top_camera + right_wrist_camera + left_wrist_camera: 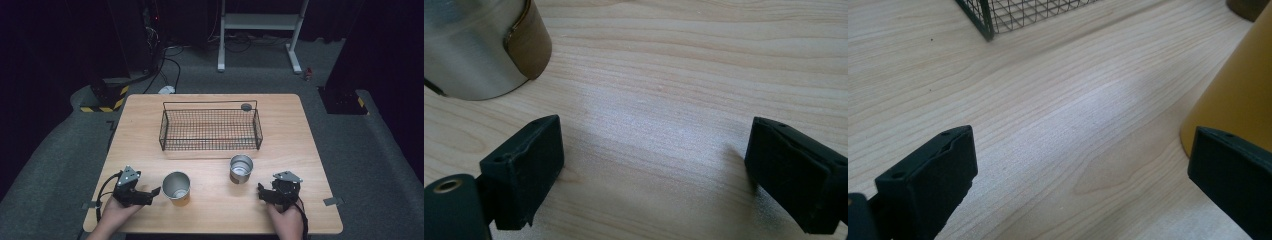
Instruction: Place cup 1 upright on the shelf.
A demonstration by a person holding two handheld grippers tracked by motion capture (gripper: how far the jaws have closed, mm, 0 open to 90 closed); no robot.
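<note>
With jaws spread wide and empty, the left gripper point(156, 191) sits just beside the yellow cup point(176, 187) as if lined up to grasp it, while the right gripper point(260, 192), likewise apart, waits near the steel cup point(241, 168), both cups standing before the wire basket point(210, 129).

A dim lab or recording studio is seen: grey carpet point(60, 150), black curtains, hazard-striped stand bases point(105, 97), trailing cables point(170, 65), a lone wooden tabletop point(210, 210).

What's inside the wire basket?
The wire basket looks empty: through its mesh only the table shows. A small dark round thing sits at its far right corner; whether that is inside or behind the rim is unclear.
</note>
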